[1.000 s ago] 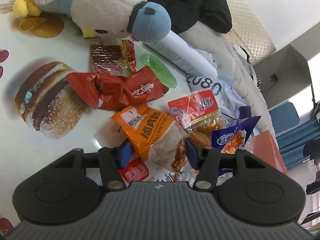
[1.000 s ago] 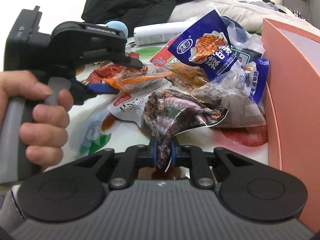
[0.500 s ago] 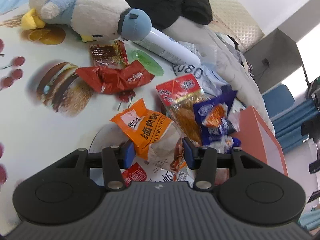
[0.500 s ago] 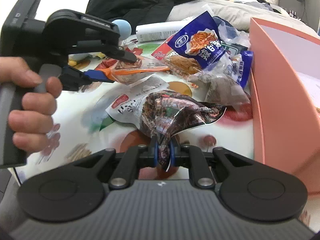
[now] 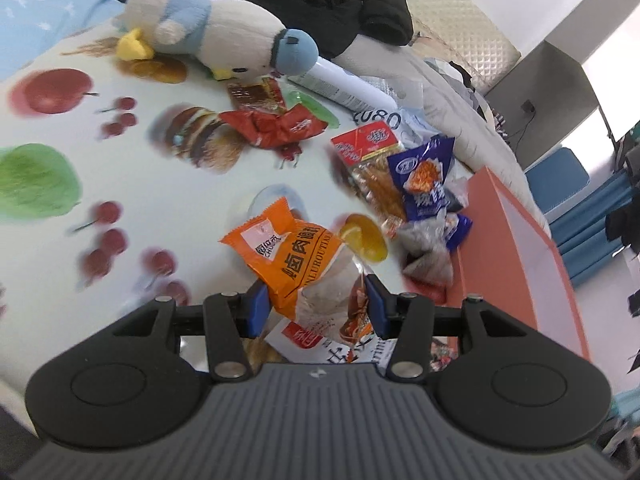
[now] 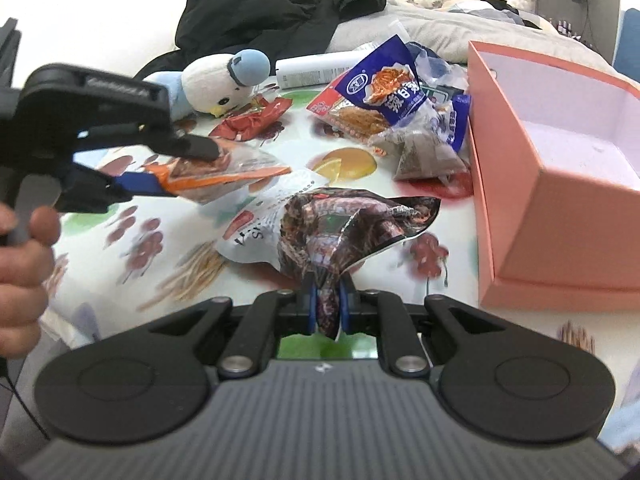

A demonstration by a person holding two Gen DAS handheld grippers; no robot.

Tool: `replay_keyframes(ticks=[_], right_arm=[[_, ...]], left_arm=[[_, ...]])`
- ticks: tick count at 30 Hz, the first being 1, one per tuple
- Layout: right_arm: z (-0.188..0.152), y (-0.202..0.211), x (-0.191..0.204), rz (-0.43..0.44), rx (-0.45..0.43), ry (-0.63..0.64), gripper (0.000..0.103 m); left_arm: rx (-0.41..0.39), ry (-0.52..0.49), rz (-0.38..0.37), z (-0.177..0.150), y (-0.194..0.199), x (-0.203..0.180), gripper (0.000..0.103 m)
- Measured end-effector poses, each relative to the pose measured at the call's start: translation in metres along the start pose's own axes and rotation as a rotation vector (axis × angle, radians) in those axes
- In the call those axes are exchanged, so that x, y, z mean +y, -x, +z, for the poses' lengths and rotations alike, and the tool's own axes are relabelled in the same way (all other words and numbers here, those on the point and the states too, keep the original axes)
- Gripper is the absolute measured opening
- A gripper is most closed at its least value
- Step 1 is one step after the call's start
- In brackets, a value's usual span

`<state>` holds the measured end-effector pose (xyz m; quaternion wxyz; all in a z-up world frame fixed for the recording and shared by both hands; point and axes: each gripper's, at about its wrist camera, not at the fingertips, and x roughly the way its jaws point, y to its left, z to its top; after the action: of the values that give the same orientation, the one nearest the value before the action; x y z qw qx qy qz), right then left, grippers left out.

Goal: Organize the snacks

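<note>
Both carried clear of the tabletop (image 6: 360, 184): orange packet (image 5: 288, 264) clamped between the left jaws (image 5: 316, 306), dark crinkled packet (image 6: 352, 224) pinched by one corner in the right jaws (image 6: 326, 308). Could slip from that thin corner hold short of the pink box (image 6: 560, 184) beside them.
</note>
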<state>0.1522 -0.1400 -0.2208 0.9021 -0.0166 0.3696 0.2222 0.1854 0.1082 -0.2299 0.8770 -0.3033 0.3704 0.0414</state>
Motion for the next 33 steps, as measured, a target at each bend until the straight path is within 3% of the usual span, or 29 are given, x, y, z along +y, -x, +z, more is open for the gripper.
replay_keyframes(ticks=[6,10,11,12,14,15,21,24,29,33], right_arm=[[-0.017,0.008,0.013,0.025,0.029,0.002,0.014],[-0.019,0.006,0.020,0.037,0.057,-0.011,0.022],[-0.019,0.005,0.021,0.037,0.066,-0.016,0.033],[-0.019,0.005,0.021,0.037,0.073,-0.018,0.052],[-0.020,0.005,0.020,0.025,0.074,-0.014,0.073],[-0.020,0.007,0.020,0.017,0.069,-0.007,0.078],[-0.013,0.014,0.009,-0.046,0.034,0.088,0.078],[-0.003,0.014,0.010,-0.042,0.007,0.194,0.078],[0.012,0.002,0.024,0.045,0.015,0.410,0.078],[0.016,-0.017,0.034,0.108,0.071,0.538,0.078]], left_arm=[[-0.003,-0.033,0.053,-0.021,0.024,0.012,0.054],[0.003,-0.048,0.079,-0.027,0.035,0.017,0.054],[0.006,-0.051,0.084,-0.028,0.036,0.018,0.054],[0.008,-0.053,0.088,-0.029,0.037,0.020,0.054],[0.012,-0.054,0.096,-0.031,0.038,0.022,0.054],[0.015,-0.054,0.100,-0.031,0.038,0.023,0.054],[0.028,-0.069,0.116,-0.034,0.035,0.025,0.054],[0.030,-0.079,0.118,-0.033,0.034,0.024,0.054],[0.032,-0.094,0.122,-0.034,0.035,0.022,0.054],[0.035,-0.100,0.123,-0.035,0.038,0.022,0.054]])
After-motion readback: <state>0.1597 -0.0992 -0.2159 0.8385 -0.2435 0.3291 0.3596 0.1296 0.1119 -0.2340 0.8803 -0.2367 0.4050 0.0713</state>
